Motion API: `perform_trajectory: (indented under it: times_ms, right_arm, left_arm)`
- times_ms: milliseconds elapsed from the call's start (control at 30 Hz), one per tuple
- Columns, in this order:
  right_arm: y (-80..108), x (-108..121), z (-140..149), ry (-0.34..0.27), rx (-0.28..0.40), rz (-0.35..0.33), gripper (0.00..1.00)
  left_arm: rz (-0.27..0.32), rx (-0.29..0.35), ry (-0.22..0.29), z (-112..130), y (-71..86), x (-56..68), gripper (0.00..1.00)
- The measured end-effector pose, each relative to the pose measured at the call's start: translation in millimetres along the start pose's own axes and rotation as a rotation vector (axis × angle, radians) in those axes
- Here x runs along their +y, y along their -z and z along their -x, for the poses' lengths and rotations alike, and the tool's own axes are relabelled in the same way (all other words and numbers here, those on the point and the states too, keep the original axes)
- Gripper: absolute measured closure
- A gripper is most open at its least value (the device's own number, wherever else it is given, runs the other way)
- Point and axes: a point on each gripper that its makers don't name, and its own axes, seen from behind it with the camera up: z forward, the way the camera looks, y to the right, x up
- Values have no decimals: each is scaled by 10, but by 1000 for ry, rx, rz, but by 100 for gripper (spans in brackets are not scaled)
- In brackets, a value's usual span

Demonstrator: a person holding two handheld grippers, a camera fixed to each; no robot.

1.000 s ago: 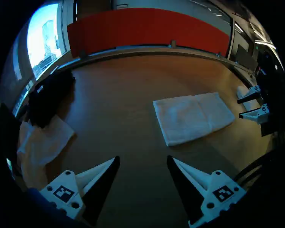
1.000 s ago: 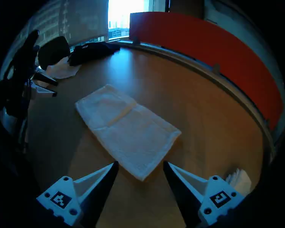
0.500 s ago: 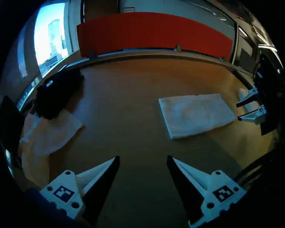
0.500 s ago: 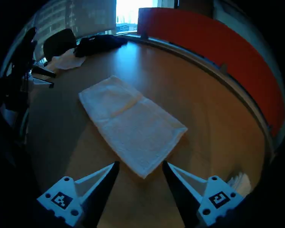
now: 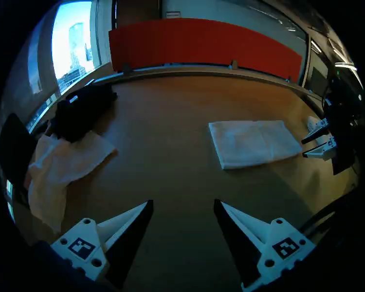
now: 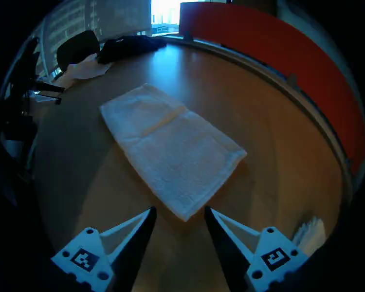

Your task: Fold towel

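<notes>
Presently: right gripper (image 6: 179, 209), fingers spread, holding nothing, at the near corner of the towel (image 6: 173, 146). Towel white, folded to a rectangle, flat on the wooden tabletop (image 6: 270, 126). Left gripper (image 5: 182, 202), likewise spread and empty, over bare wood, well apart from the towel. Farther off: cream cloth (image 5: 61, 165), black garment (image 5: 82, 109) touching it, red partition (image 5: 207, 46) along the far edge.
</notes>
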Motion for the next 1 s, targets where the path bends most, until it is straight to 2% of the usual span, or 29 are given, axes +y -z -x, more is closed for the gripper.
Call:
perform_trajectory:
  times_ms: [167,400,767,1000]
  right_arm:
    - [-7,25,46,-11,-19,-12,50]
    - [-3,46,103,-14,-38,-25,52]
    - [-34,22,140,-7,-46,-47,75]
    - [-31,32,126,-10,-39,-50,96]
  left_arm:
    - [-4,6,2,26,62,-14,8]
    - [-8,13,11,47,137,-25,8]
    - [-9,13,13,70,196,-34,8]
    - [-6,14,10,83,209,-22,8]
